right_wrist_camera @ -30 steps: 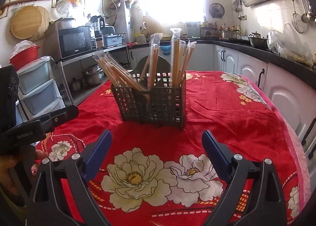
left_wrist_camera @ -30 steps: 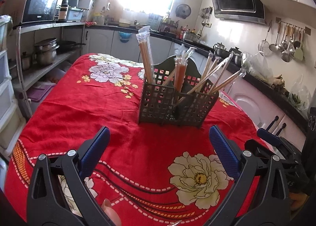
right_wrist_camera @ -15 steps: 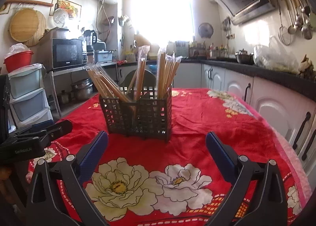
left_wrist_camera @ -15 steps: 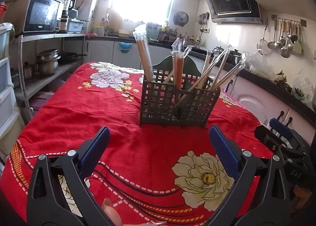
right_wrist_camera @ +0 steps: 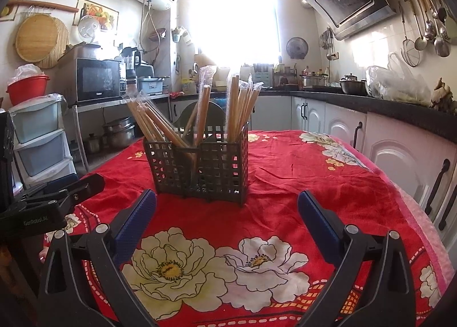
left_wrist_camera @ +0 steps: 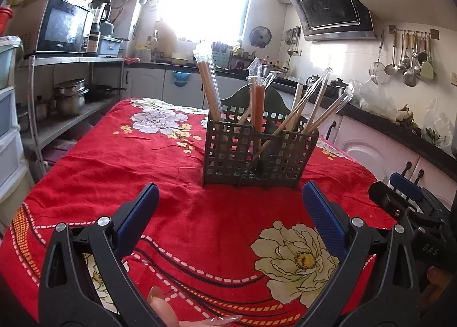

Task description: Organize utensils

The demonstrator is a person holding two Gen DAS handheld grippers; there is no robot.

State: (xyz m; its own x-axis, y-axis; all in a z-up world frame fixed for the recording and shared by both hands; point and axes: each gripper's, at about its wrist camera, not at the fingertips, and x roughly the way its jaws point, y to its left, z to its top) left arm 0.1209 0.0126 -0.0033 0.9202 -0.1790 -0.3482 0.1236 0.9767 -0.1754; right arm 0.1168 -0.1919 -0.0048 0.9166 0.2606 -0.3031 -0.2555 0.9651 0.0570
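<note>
A dark grid utensil caddy (left_wrist_camera: 257,155) (right_wrist_camera: 200,167) stands on the red flowered tablecloth (left_wrist_camera: 142,161) (right_wrist_camera: 300,172), near the table's middle. Several plastic-wrapped chopstick pairs (left_wrist_camera: 210,87) (right_wrist_camera: 241,107) stand upright or lean in its compartments. My left gripper (left_wrist_camera: 230,201) is open, low over the cloth, short of the caddy, nothing between its blue pads. My right gripper (right_wrist_camera: 227,209) is open too, also just in front of the caddy and empty. Each view shows the other gripper at its edge: the right gripper (left_wrist_camera: 411,207) and the left gripper (right_wrist_camera: 57,195).
Kitchen counters with white cabinets (right_wrist_camera: 385,149) run along the right and back. A shelf with pots (left_wrist_camera: 68,98) and a microwave (left_wrist_camera: 64,28) stands left of the table, with plastic drawers (right_wrist_camera: 40,138) nearby. Bare cloth lies between grippers and caddy.
Both views have tilted upward a little, so the caddy sits lower in frame and more wall and ceiling show. Both grippers stay open and empty.
</note>
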